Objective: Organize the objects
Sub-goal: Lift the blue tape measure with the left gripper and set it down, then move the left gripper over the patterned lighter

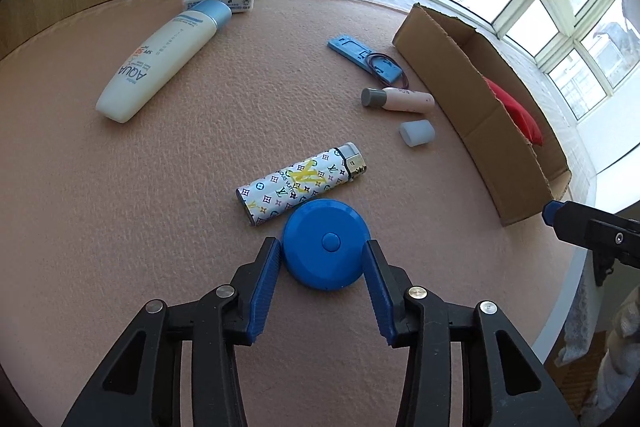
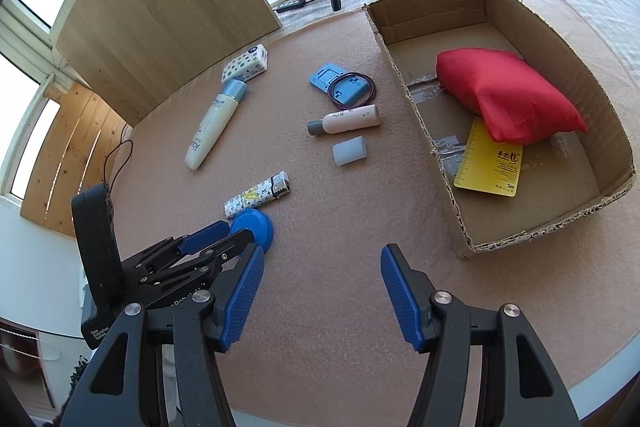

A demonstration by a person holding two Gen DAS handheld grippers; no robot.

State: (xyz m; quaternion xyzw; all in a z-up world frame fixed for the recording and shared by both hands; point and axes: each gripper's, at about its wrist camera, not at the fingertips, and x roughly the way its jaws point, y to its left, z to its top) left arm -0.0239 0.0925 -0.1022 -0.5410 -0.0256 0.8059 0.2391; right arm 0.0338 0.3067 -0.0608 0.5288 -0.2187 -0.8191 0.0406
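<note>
Left wrist view: the white bottle (image 1: 158, 57) lying toward the worktop's (image 1: 120, 207) far left edge reads "AQUA" and "SPF" (smaller print illegible). The patterned lighter (image 1: 301, 181) carries a repeated "LV" monogram. The left gripper (image 1: 323, 247) reaches forward low over the worktop, its blue fingers (image 1: 264, 291) spread either side of the blue round disc (image 1: 326, 245), close to its sides; whether the pads press on it cannot be told, and the disc rests on the worktop touching the lighter's near side. Beyond lie a pink tube (image 1: 400, 99) with a grey cap, a white cap (image 1: 417, 133) just beside it, and a blue plate (image 1: 366, 59) with a dark wire loop on it. The cardboard box (image 1: 460, 75) stands along the right edge.

Right wrist view: the yellow card (image 2: 490, 163) in the box (image 2: 420, 131) bears ruler marks, Chinese characters and "Set"; a red pouch (image 2: 508, 99) lies partly over it. The left tool's body shows "Data Acquisition System". The right gripper (image 2: 322, 257) is held level near the worktop's (image 2: 340, 227) near edge, fingers (image 2: 402, 295) wide apart, released, holding nothing. The disc (image 2: 254, 227) sits at the left gripper's (image 2: 232, 233) fingertips, left of centre, well apart from the box
</note>
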